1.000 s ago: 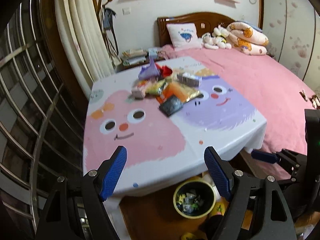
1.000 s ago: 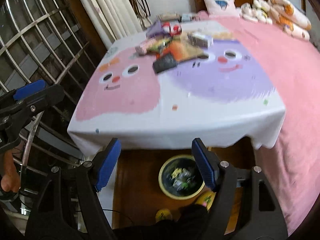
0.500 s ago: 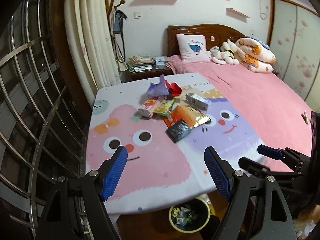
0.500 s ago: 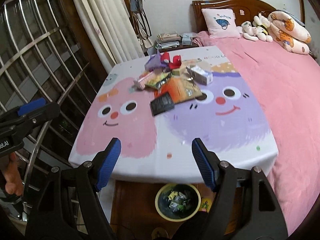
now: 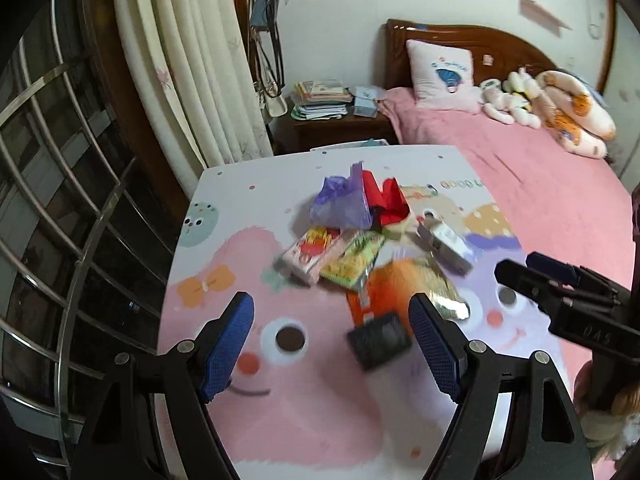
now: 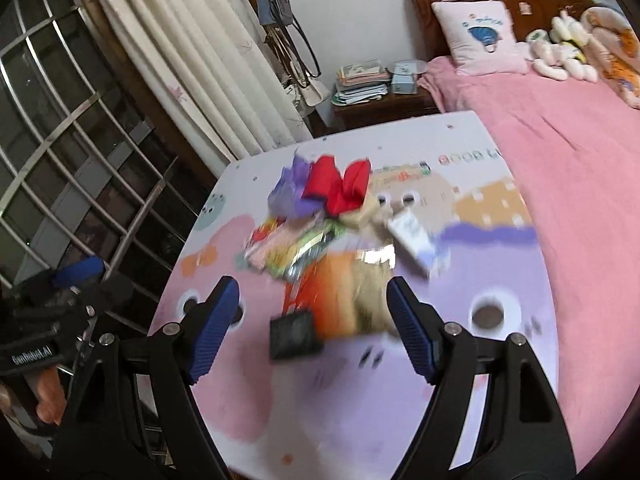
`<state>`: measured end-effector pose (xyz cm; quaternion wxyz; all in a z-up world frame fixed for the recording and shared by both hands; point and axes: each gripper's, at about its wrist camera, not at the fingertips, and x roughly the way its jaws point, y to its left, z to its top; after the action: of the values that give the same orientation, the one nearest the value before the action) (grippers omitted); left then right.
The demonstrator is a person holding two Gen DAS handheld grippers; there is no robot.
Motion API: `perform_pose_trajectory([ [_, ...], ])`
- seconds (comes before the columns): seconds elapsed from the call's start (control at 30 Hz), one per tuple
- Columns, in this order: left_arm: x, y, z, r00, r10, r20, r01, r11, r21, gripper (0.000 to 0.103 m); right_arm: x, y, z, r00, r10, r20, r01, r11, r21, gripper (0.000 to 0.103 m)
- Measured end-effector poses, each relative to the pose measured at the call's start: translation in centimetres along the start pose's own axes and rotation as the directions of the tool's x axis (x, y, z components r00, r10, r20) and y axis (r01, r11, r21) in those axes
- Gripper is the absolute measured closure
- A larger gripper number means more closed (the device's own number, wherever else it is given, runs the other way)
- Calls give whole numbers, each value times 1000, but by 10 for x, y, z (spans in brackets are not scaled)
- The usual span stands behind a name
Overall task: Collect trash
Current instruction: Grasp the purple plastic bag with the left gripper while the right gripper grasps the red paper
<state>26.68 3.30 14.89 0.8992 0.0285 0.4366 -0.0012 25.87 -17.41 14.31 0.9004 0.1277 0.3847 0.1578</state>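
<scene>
A heap of trash lies mid-table: a purple bag (image 5: pixel 344 202), red wrapper (image 5: pixel 386 200), pink carton (image 5: pixel 310 254), green packet (image 5: pixel 354 260), orange and gold packet (image 5: pixel 408 284), white box (image 5: pixel 446 246) and a small black packet (image 5: pixel 378 338). The same heap shows in the right wrist view, with the black packet (image 6: pixel 294 334) nearest. My left gripper (image 5: pixel 332 344) is open and empty, above the table short of the heap. My right gripper (image 6: pixel 312 326) is open and empty, with the black packet between its fingers in view.
The table (image 5: pixel 280 420) has a pink and purple cartoon cloth. A pink bed (image 5: pixel 540 184) with pillows and plush toys runs along the right. A nightstand (image 5: pixel 336 120) with books stands behind. Curtains (image 5: pixel 192 80) and a metal window grille (image 5: pixel 60 200) are at left.
Both grippers have risen and moved forward over the table toward the trash heap. The yellow bin under the table's front edge has dropped out of view. Both stay open.
</scene>
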Motion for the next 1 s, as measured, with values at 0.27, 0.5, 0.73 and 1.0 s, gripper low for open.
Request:
perform_pose_trajectory([
  [0.27,96,-31,69,995,57,-80,-60,997,-41,22,126,-62,99,989,80,-125,-76,996,37,26],
  [0.5,165,-35,88,985,67,-162,-78,995,-63,22,217,-76,125,968,135,-211,-105,984,144,23],
  [0.73,206,-23,89,973,73,-217,-97,990,-105,22,281,-67,132,945,125,-302,-86,986,139,23],
  [1.0,227,-13,88,968,64,-243,-100,985,-137,22,309,-40,120,930,44,-365,-39,999,23,22],
])
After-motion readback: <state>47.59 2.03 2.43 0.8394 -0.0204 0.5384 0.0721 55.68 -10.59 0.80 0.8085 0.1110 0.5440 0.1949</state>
